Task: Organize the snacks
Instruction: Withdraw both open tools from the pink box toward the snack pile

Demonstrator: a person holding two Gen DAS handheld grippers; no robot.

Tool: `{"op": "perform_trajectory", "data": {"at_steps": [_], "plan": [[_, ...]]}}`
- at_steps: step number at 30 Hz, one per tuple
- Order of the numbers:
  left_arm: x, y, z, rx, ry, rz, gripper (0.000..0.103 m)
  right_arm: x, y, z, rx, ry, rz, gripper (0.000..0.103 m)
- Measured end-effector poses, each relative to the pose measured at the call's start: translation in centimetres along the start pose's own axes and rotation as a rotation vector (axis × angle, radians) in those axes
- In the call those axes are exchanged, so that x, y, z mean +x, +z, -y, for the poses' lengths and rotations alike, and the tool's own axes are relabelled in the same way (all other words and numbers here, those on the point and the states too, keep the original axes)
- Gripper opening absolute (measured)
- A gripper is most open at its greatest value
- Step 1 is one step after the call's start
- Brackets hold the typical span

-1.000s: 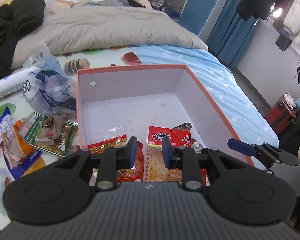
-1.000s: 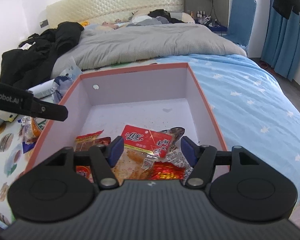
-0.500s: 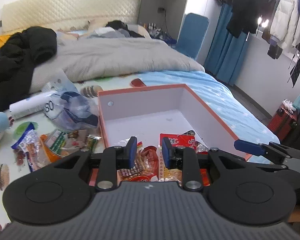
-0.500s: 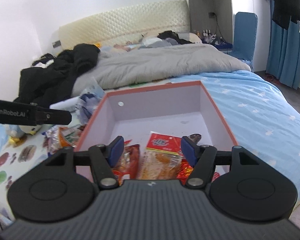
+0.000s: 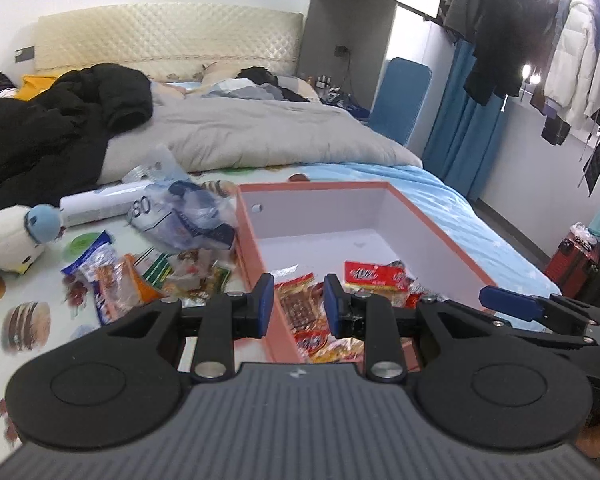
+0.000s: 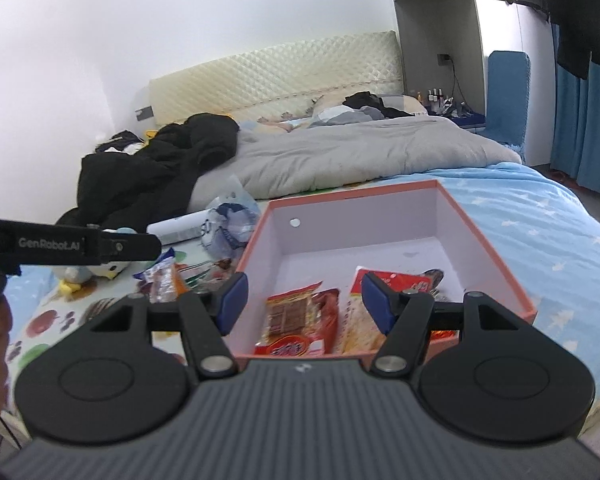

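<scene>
An orange-rimmed box point(image 5: 324, 189) point(image 6: 496, 256) with a pale inside stands on the bed. Several red and orange snack packs point(image 5: 300, 308) point(image 6: 300, 320) lie in its near end. More snack packs point(image 5: 112, 280) point(image 6: 164, 280) lie loose on the sheet left of the box. My left gripper point(image 5: 296, 304) is open and empty above the box's near left corner. My right gripper point(image 6: 304, 300) is open and empty above the box's near edge. The right gripper's finger point(image 5: 508, 303) shows in the left wrist view, and the left gripper's finger point(image 6: 112, 246) in the right wrist view.
A crumpled plastic bag point(image 5: 184, 216), a white roll point(image 5: 100, 204) and a plush toy point(image 5: 12, 240) lie left of the box. A grey duvet point(image 5: 260, 136) and black clothes point(image 5: 48, 132) lie behind. The bed's edge drops off on the right.
Both grippers have pulled back and risen away from the box. The left gripper has shifted left, so its jaws now straddle the box's left wall. Both stay open and empty.
</scene>
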State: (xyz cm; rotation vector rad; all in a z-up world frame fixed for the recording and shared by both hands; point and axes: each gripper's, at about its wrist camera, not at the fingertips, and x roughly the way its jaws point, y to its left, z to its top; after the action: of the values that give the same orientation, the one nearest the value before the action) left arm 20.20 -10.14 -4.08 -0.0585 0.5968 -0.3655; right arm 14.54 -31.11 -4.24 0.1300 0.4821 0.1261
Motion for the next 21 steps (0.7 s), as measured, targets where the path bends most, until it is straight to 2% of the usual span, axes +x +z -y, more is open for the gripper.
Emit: {"op": "perform_trajectory", "data": {"at_steps": [11, 21], "plan": [[-3.6, -3.7, -2.6, -0.044, 0.048, 0.002, 0.031, -2.9, -2.7, -2.8, -0.009, 0.048, 0.022, 0.065], [-6.4, -6.9, -3.9, -0.065, 0.060, 0.000, 0.031, -4.3, -5.4, -5.1, 0.010, 0.079, 0.027, 0.065]]}}
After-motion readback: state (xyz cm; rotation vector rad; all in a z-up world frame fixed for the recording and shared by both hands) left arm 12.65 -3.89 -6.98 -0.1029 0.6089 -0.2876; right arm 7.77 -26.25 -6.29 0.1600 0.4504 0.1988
